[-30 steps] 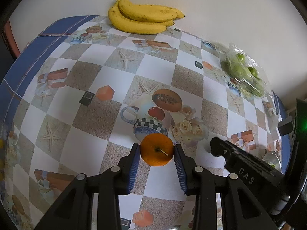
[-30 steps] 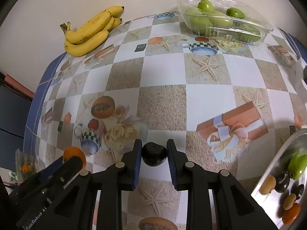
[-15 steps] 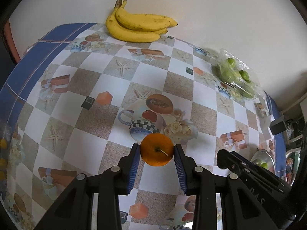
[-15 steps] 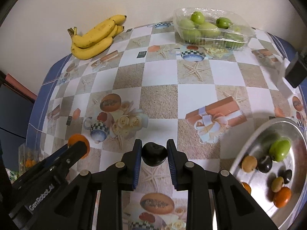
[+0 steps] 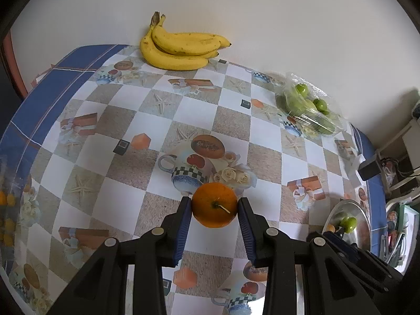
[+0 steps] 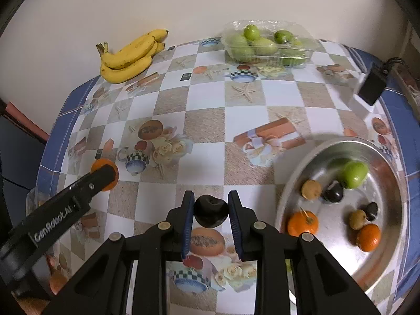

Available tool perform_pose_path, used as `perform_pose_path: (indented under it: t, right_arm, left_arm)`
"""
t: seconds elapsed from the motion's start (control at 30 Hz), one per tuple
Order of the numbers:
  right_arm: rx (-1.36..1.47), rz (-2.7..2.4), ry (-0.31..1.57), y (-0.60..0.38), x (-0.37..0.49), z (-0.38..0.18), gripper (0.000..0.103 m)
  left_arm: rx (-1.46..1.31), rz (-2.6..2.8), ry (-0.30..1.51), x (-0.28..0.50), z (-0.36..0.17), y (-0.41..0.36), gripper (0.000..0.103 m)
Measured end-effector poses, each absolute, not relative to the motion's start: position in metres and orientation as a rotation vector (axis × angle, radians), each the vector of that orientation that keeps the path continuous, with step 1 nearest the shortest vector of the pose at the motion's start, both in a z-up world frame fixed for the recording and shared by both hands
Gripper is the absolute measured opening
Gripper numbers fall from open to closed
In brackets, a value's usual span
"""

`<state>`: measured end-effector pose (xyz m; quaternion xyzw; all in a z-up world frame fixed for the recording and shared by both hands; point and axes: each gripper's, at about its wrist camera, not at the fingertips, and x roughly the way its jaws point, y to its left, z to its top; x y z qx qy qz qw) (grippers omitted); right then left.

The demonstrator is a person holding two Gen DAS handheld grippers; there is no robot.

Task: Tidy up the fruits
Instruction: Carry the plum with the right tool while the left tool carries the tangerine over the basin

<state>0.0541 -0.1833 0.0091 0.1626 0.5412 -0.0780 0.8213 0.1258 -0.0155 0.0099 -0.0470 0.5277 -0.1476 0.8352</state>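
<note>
My left gripper [image 5: 214,211] is shut on an orange [image 5: 214,204] and holds it above the patterned tablecloth. The orange also shows in the right wrist view [image 6: 105,174]. My right gripper [image 6: 211,211] is shut on a dark plum [image 6: 210,210], held above the table just left of a silver tray [image 6: 296,173]. The tray holds a green fruit [image 6: 352,174], two oranges [image 6: 302,223], dark plums and small brown fruits. The tray also shows in the left wrist view [image 5: 365,223] at the far right.
A bunch of bananas [image 5: 181,51] lies at the back by the wall. A clear plastic box of green fruits [image 6: 265,44] stands at the back right. A small black block [image 6: 371,85] sits near the table's right edge.
Both grippers have risen and drawn back with their fruits still held. The silver tray has come much further into the right wrist view.
</note>
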Motion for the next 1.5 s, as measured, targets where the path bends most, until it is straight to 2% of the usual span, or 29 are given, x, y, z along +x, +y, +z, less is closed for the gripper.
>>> perform_pose_path:
  t: [0.63, 1.5]
  right_arm:
    - [0.39, -0.208, 1.122, -0.209, 0.015, 0.024, 0.027]
    - [0.549, -0.533, 1.113, -0.352, -0.052, 0.015, 0.027]
  left_arm:
    - [-0.035, -0.366, 1.083, 0.103, 0.024, -0.046, 0.039]
    - [0.121, -0.613, 1.134, 0.046, 0.011, -0.162, 0.039]
